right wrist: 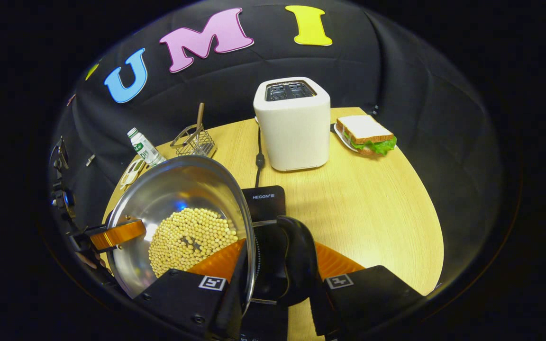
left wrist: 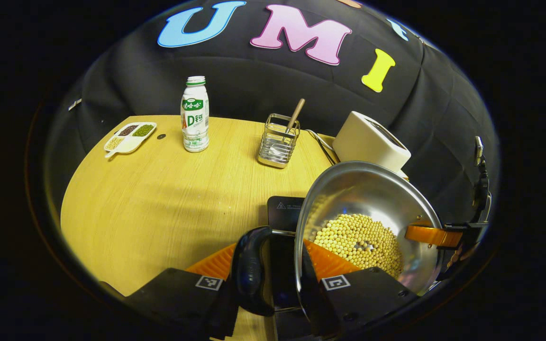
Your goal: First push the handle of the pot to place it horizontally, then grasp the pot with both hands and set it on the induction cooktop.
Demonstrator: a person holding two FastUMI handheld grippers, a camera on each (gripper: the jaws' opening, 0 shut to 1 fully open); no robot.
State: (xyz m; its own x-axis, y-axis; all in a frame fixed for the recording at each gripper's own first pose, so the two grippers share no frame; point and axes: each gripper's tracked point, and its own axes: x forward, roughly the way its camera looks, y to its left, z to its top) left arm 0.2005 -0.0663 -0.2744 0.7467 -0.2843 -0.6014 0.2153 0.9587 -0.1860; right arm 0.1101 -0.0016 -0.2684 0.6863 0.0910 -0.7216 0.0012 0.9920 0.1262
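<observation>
- Pot [left wrist: 372, 222] steel, part-filled with pale beans [left wrist: 360, 239]; held up off the bench [left wrist: 159, 203], between the two claws, tilted in both views.
- Left claw [left wrist: 275, 279] closed on the pot's near side: dark loop handle [left wrist: 251, 270] and rim between its fingers.
- Right claw [right wrist: 277, 279] likewise closed on the opposite dark handle [right wrist: 296, 260] and rim, from the other side.
- In left gripper view, far claw seen across the bowl at the right rim [left wrist: 448, 235]; in right gripper view, far claw at the left rim [right wrist: 112, 234]. Pot's handle-to-handle axis running claw to claw.
- Induction cooktop [right wrist: 263, 201]: dark slab just ahead of and below the pot, partly hidden under it; toaster [right wrist: 294, 125] beyond.
- Judgement: handle-pushing done, carry under way; set-down calls for a short move forward and down, both claws level to keep beans in.
- Risk: tilt spilling beans; neither hand nearer, load shared.
- Bottle [left wrist: 195, 116], wire basket [left wrist: 278, 141], sandwich [right wrist: 365, 135] well apart from the path.
</observation>
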